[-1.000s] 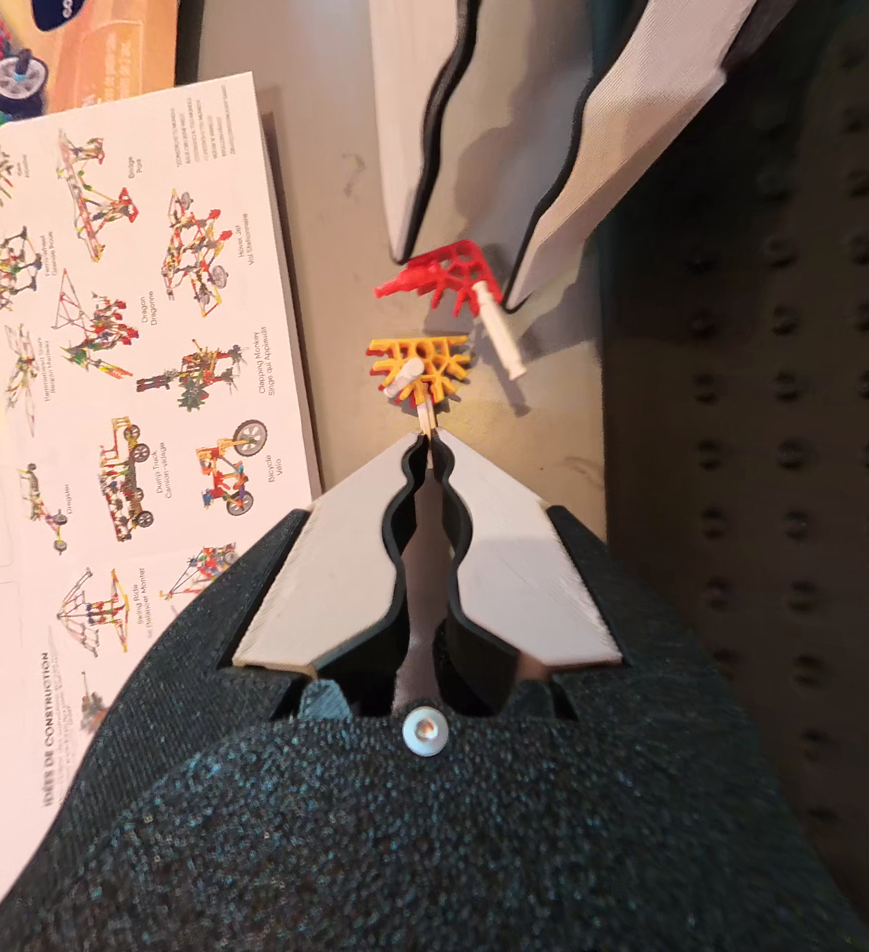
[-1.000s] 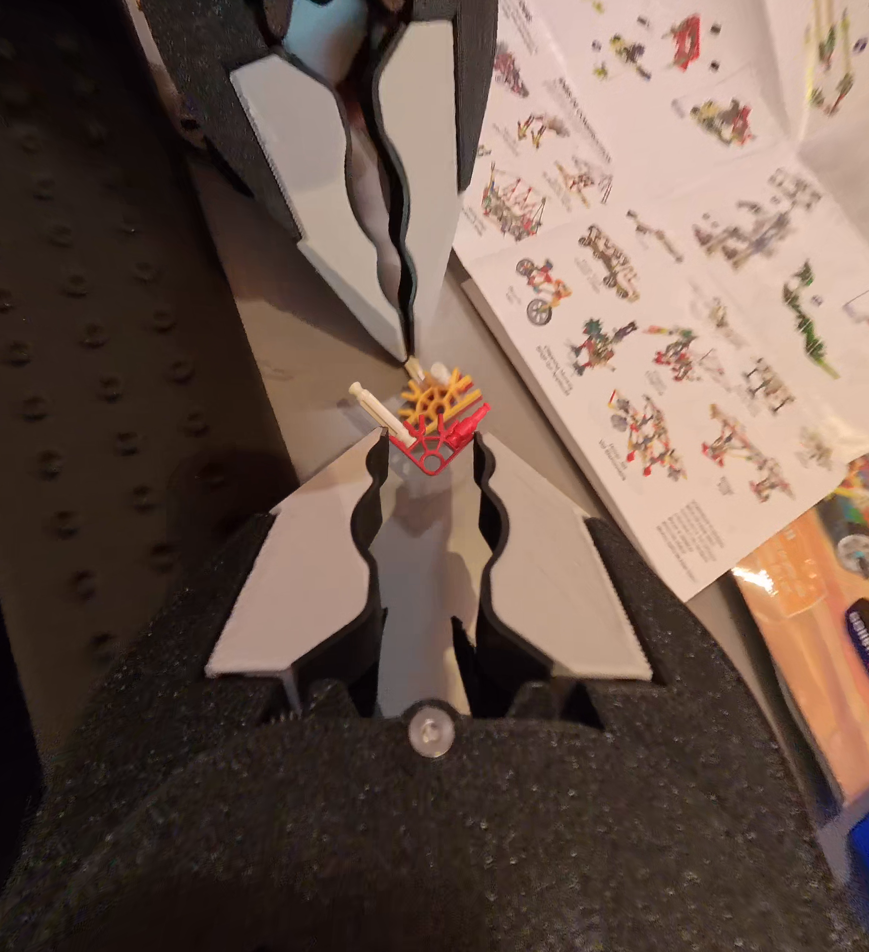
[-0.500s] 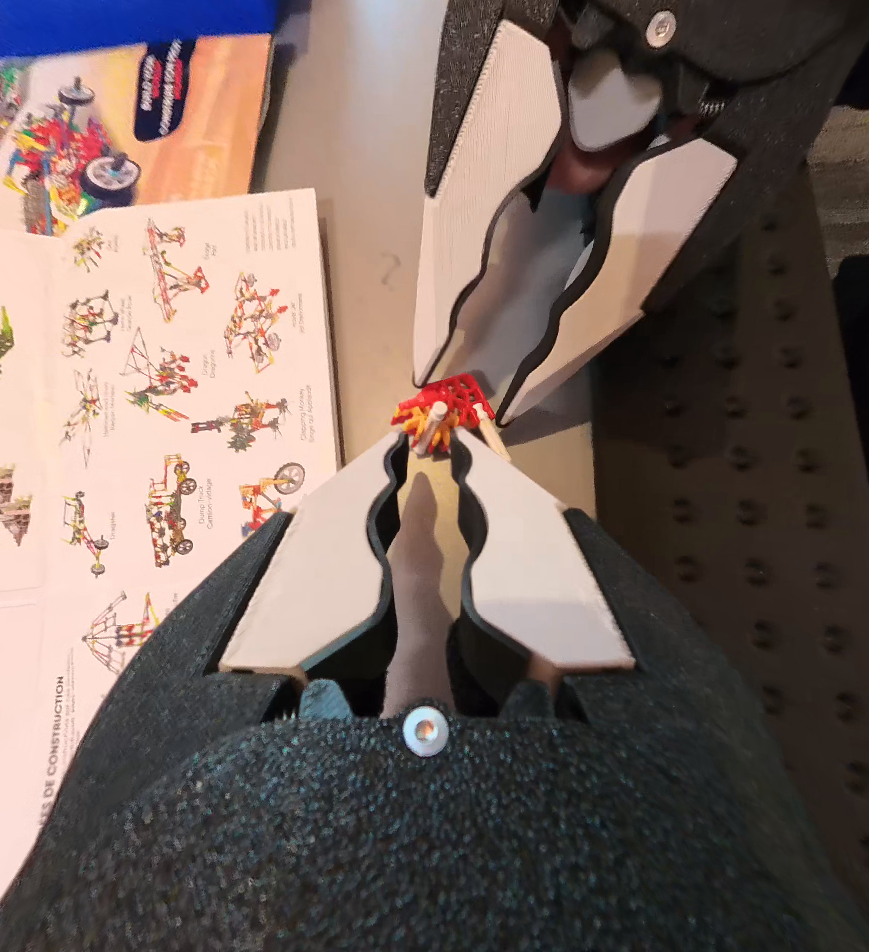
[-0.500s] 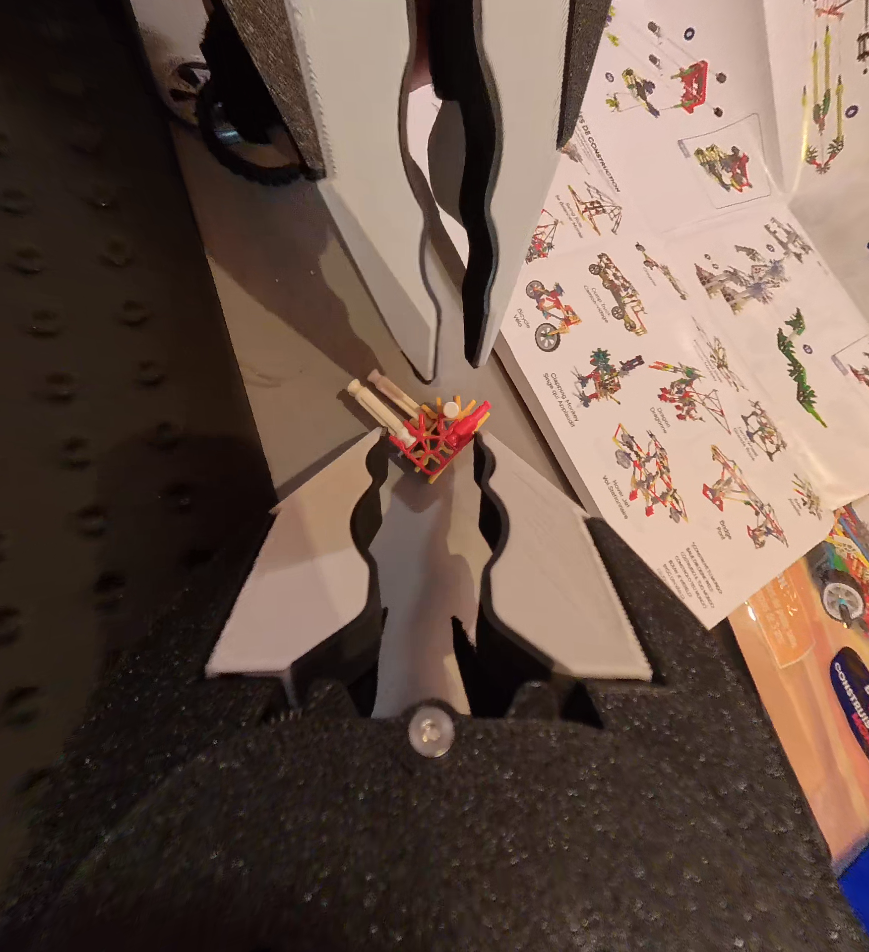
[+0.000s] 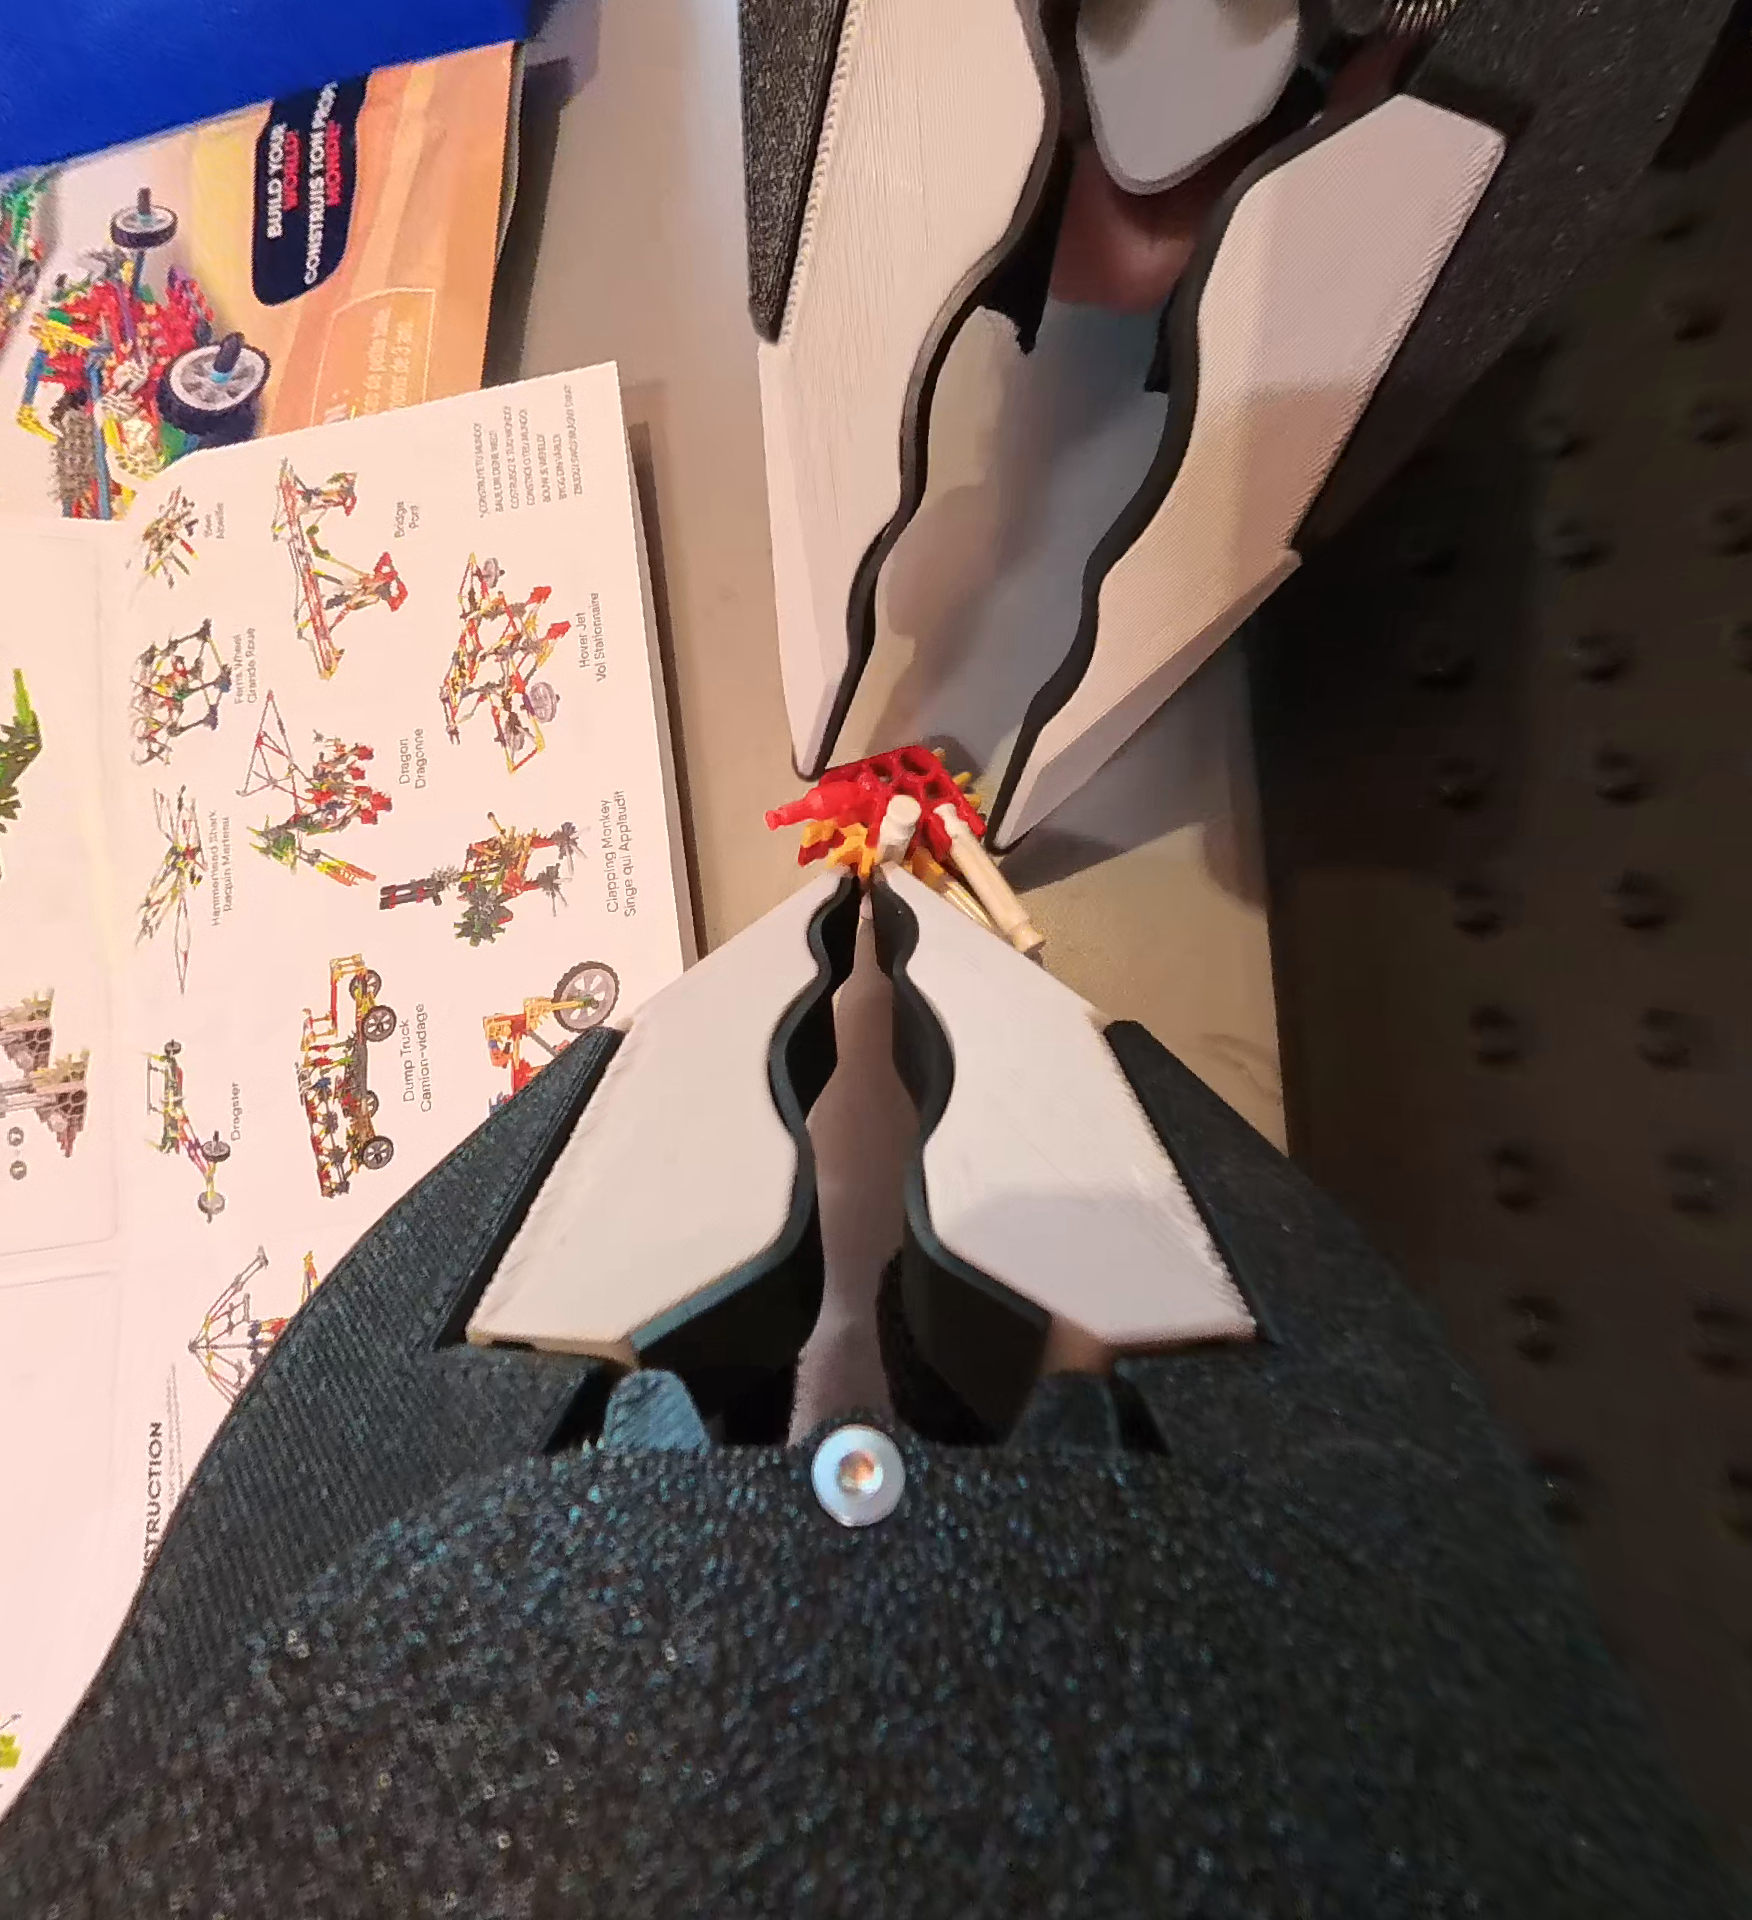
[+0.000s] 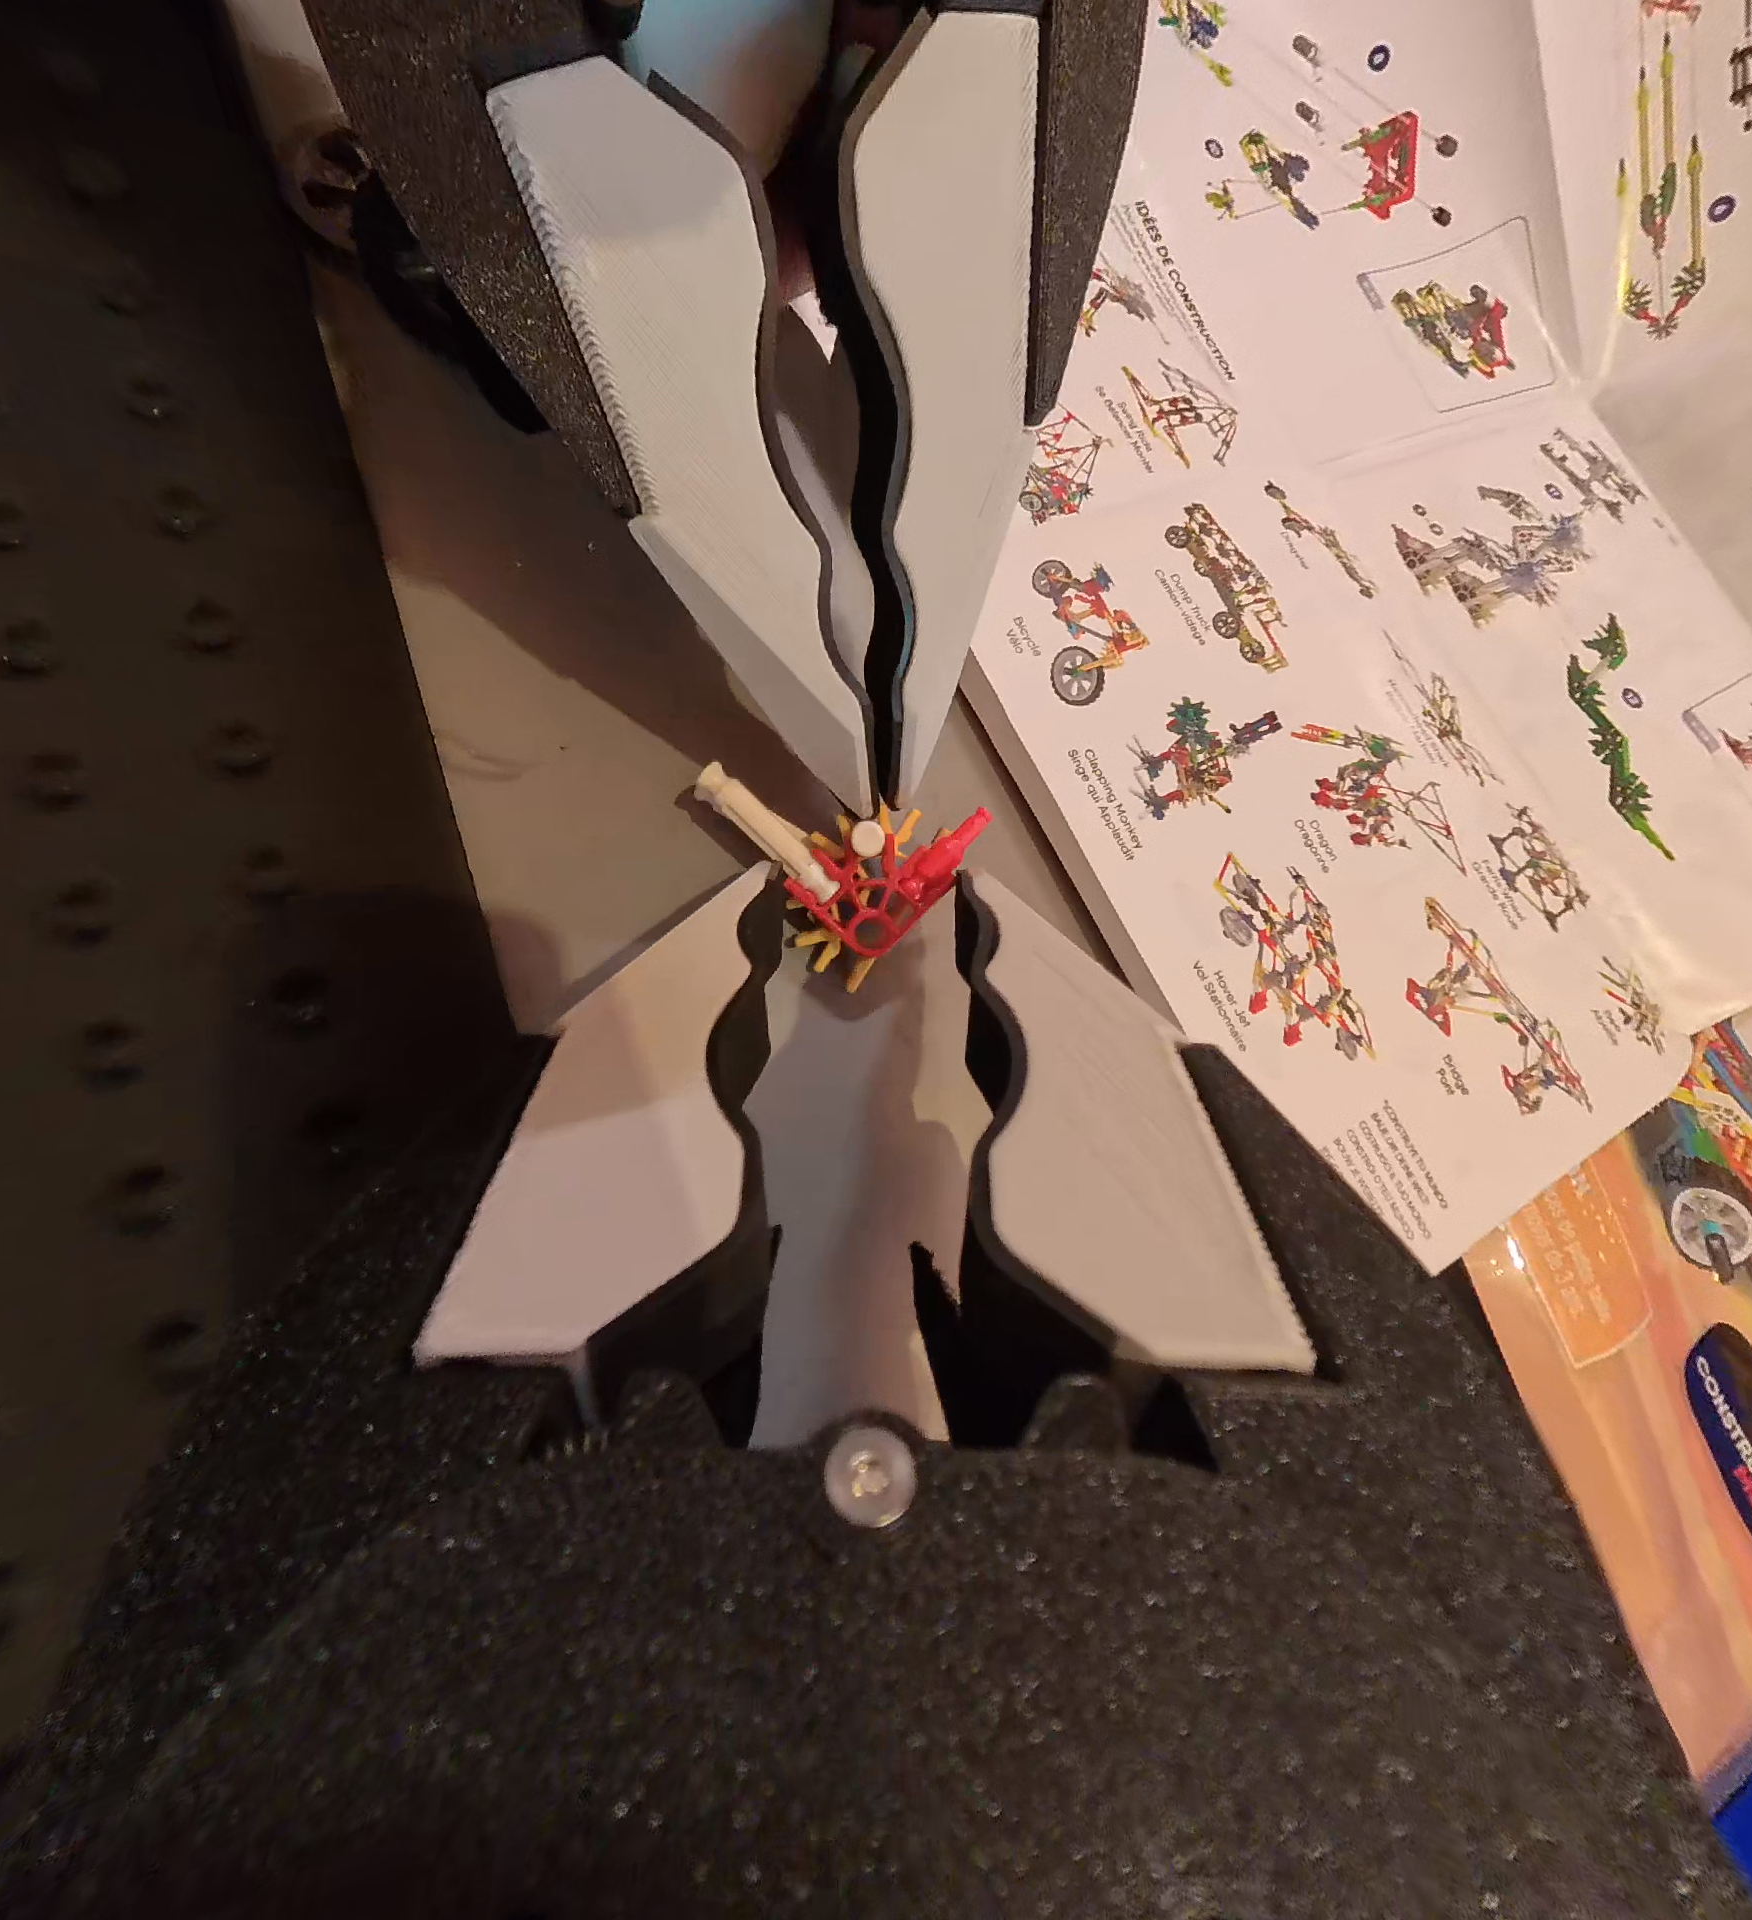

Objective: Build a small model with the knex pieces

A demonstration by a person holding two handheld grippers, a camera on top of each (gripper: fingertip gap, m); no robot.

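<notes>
A: Left gripper (image 5: 867,894)?
B: Clenched at the very tips, pinching the near edge of the yellow connector (image 5: 830,847). What sits inside the pinch can't be made out.

A: Right gripper (image 6: 861,881)?
B: Jaws part-way closed, grasping the red connector (image 6: 867,904) by its two sides. A white rod (image 6: 747,805) sticks out of the red piece toward the dark studded mat (image 6: 124,623).

A: What changed?
B: A second ago the red and yellow pieces were clearly apart, one in each claw. Now they overlap, red on top of yellow, touching. The two grippers have come tip to tip.

A: Locked together?
B: Can't tell, too small.

A: Where?
B: On or just above the bare strip of desk (image 6: 539,675), between the mat's edge and the edge of the picture sheet (image 6: 1371,779). The toy box (image 6: 1630,1403) lies beyond the sheet.
</notes>
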